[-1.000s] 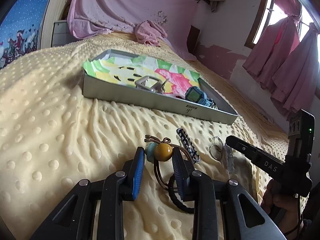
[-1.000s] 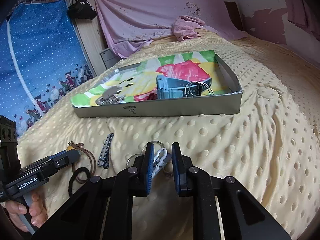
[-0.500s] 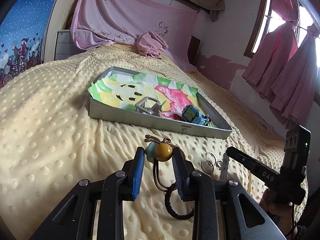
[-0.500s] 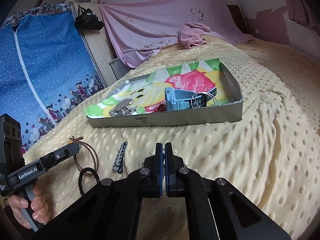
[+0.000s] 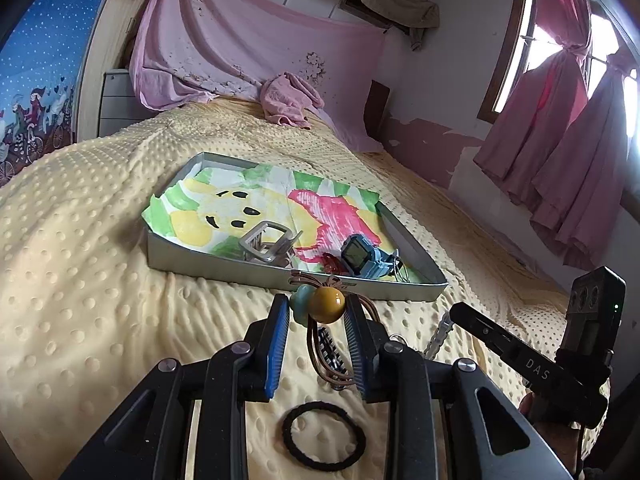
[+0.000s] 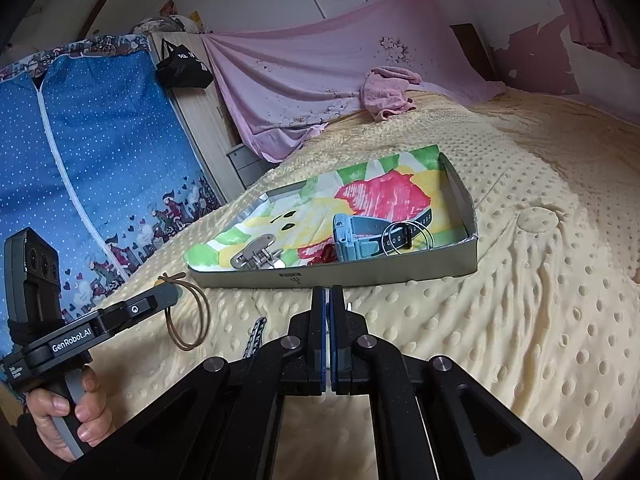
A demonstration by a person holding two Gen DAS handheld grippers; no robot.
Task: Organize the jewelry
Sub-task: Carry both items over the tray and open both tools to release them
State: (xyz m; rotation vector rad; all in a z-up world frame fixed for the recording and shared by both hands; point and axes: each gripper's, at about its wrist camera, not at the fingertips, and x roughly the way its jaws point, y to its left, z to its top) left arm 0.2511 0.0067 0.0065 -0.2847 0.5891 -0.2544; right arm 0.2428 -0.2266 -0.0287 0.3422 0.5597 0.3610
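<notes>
A beaded cord bracelet point(image 5: 322, 306), its mustard-yellow bead and pale teal bead side by side, sits clamped between the blue-padded fingers point(image 5: 276, 344) of the left gripper point(image 5: 318, 312), lifted above the yellow dotted bedspread point(image 5: 80, 300) with its brown leather loops hanging down between the fingers. Just beyond it lies the grey metal tray point(image 5: 208, 264), lined with a brightly coloured cartoon paper point(image 5: 248, 200) and already holding a silver hair claw point(image 5: 268, 244), a light-blue digital watch point(image 5: 360, 256), a small red item beside the watch, and thin wire hoops point(image 6: 404, 236) leaning against the watch strap. On the bedspread below the left gripper rest a black elastic hair tie point(image 5: 324, 436) and a dark beaded strip point(image 5: 332, 350), partly hidden by the cords. The right gripper point(image 6: 328, 304), held near the tray's front wall, has its fingers pressed together on a small pale metal piece point(image 6: 349, 306), only a sliver of which peeks out at the tips; what it is cannot be told. A silvery chain-link piece point(image 5: 438, 334) shows just beside the right gripper's arm in the left wrist view. A crumpled pink cloth point(image 6: 386, 92) lies at the head of the bed.
</notes>
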